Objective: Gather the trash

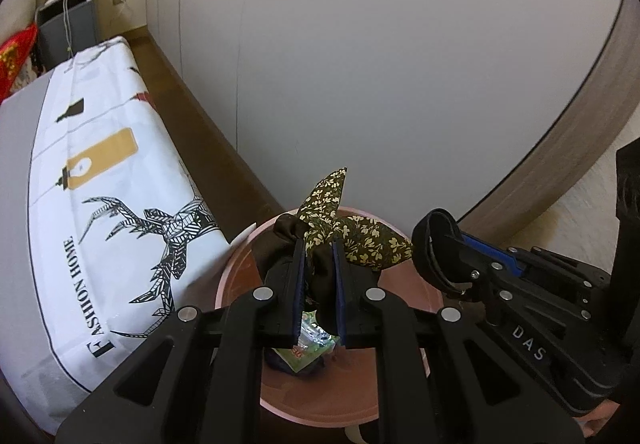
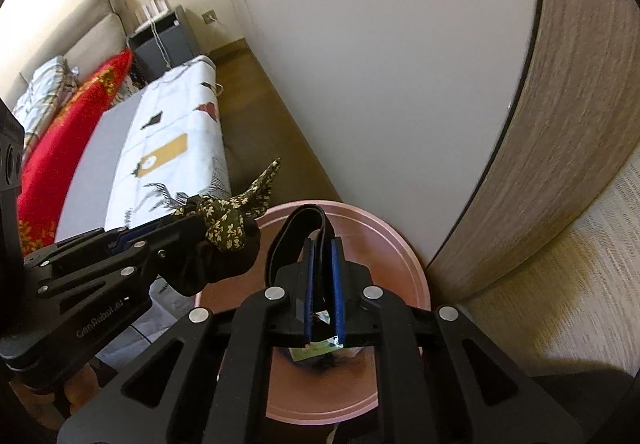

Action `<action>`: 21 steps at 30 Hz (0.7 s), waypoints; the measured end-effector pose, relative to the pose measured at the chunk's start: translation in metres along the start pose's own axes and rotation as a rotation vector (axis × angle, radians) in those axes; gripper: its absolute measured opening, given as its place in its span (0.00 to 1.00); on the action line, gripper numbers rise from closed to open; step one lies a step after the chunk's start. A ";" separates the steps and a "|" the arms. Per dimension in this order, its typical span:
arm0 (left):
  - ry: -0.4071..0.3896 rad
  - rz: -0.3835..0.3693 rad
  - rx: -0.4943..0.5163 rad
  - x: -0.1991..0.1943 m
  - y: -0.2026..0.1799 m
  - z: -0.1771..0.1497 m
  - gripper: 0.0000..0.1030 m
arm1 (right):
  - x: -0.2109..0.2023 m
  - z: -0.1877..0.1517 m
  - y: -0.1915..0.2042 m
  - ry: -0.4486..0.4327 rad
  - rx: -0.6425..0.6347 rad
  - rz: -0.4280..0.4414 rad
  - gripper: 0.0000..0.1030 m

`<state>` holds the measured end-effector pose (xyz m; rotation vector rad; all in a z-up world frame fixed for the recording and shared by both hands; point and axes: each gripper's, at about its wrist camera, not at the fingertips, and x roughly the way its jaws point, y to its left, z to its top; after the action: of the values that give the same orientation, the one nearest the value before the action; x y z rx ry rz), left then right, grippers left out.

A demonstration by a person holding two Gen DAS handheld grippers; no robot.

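Observation:
A pink bin (image 1: 236, 276) (image 2: 404, 244) stands on the floor below both grippers. My left gripper (image 1: 319, 250) is shut on a dark brown scrunchie with a floral bow (image 1: 352, 236), held over the bin; it also shows in the right wrist view (image 2: 228, 220). My right gripper (image 2: 323, 244) is shut on a black elastic band (image 2: 298, 220), also over the bin; the band shows in the left wrist view (image 1: 434, 244). A green wrapper (image 1: 306, 350) (image 2: 316, 348) lies on dark items at the bin's bottom.
A low table with a white printed cloth (image 1: 100, 204) (image 2: 176, 152) stands left of the bin. A white wall (image 1: 400, 64) is behind it, a wood-grain panel (image 2: 560, 124) to the right. A sofa with a red cushion (image 2: 68, 140) lies far left.

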<state>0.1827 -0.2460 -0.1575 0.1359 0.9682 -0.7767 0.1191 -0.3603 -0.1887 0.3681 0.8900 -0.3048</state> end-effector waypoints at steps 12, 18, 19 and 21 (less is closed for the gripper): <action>-0.022 0.031 -0.014 -0.002 0.003 0.000 0.62 | 0.003 0.001 -0.011 -0.006 0.032 -0.031 0.41; -0.081 0.135 0.013 -0.034 0.003 0.002 0.84 | -0.028 0.001 -0.011 -0.103 0.027 -0.021 0.62; -0.087 0.149 0.010 -0.044 0.004 0.002 0.85 | -0.038 0.000 -0.009 -0.126 0.017 -0.022 0.69; -0.095 0.189 -0.003 -0.066 0.006 0.001 0.86 | -0.055 -0.002 -0.005 -0.151 0.008 -0.009 0.74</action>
<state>0.1661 -0.2066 -0.1064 0.1830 0.8531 -0.6028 0.0826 -0.3580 -0.1466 0.3440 0.7425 -0.3398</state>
